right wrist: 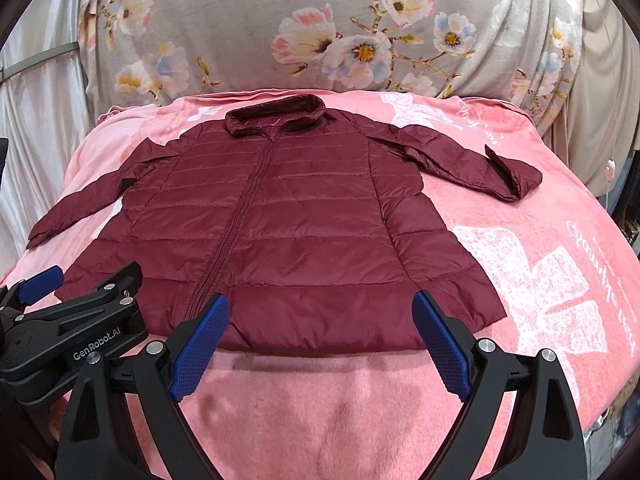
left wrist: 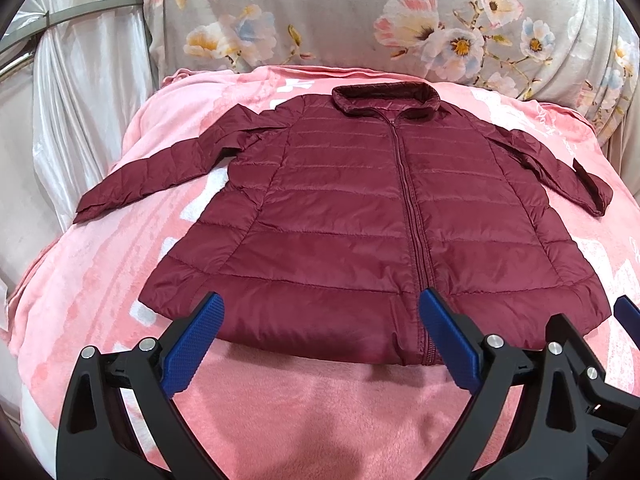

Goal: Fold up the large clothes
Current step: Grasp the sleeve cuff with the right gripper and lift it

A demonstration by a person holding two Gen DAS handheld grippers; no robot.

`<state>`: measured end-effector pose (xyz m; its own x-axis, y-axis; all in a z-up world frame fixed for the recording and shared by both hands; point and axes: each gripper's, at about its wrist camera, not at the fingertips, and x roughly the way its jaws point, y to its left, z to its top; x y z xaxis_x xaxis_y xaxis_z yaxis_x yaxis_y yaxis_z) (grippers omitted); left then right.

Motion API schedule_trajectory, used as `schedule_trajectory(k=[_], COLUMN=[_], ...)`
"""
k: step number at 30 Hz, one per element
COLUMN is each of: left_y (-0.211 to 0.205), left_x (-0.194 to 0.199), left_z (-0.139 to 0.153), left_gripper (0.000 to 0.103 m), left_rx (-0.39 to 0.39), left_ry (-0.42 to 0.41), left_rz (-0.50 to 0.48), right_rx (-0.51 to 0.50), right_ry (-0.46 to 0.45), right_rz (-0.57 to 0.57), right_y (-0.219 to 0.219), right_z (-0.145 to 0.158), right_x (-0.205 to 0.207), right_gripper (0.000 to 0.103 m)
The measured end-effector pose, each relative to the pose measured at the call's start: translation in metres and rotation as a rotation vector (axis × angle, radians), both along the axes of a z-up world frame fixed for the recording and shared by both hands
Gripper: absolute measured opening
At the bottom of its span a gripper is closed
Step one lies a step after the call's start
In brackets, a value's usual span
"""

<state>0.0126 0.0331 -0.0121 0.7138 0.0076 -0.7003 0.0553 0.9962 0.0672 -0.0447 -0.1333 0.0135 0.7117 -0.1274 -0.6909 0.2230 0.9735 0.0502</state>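
I find the maroon quilted zip-front jacket [left wrist: 360, 216] lying flat at frame centre on the pink fleece blanket [left wrist: 300, 408], sleeves spread. My left tool [left wrist: 320, 304] and right tool [right wrist: 320, 304] hover at its hem, both spread apart, empty.

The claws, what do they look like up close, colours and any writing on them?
Both alike: the left claw and right claw have black, curved plastic arms with cut-out slots and silver round bolts. Their fingers carry blue pads with fine knurled texture. White lettering "GenRobot.AI" marks the left one's black body.
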Motion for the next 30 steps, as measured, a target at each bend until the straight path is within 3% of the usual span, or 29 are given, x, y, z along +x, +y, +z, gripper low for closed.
schedule_trajectory(k=[8, 18, 25, 30], left_y=[0.02, 0.032, 0.025, 0.017], left_x=[0.032, 0.087, 0.125, 0.14], left_z=[-0.003, 0.001, -0.003, -0.008], left_gripper=[0.096, 0.096, 0.096, 0.096], left_rx=[-0.024, -0.041, -0.085, -0.096], left_ry=[0.016, -0.008, -0.002, 0.013], left_rz=[0.056, 0.06, 0.052, 0.037], right_rx=[-0.045, -0.069, -0.07, -0.03], right_ry=[-0.059, -0.089, 0.012, 0.096], right_rz=[-0.122, -0.39, -0.541, -0.568], right_y=[-0.067, -0.232, -0.32, -0.355], right_z=[0.006, 0.006, -0.031, -0.063], right_x=[0.038, 0.138, 0.194, 0.214], right_gripper=[0.09, 0.089, 0.075, 0.063])
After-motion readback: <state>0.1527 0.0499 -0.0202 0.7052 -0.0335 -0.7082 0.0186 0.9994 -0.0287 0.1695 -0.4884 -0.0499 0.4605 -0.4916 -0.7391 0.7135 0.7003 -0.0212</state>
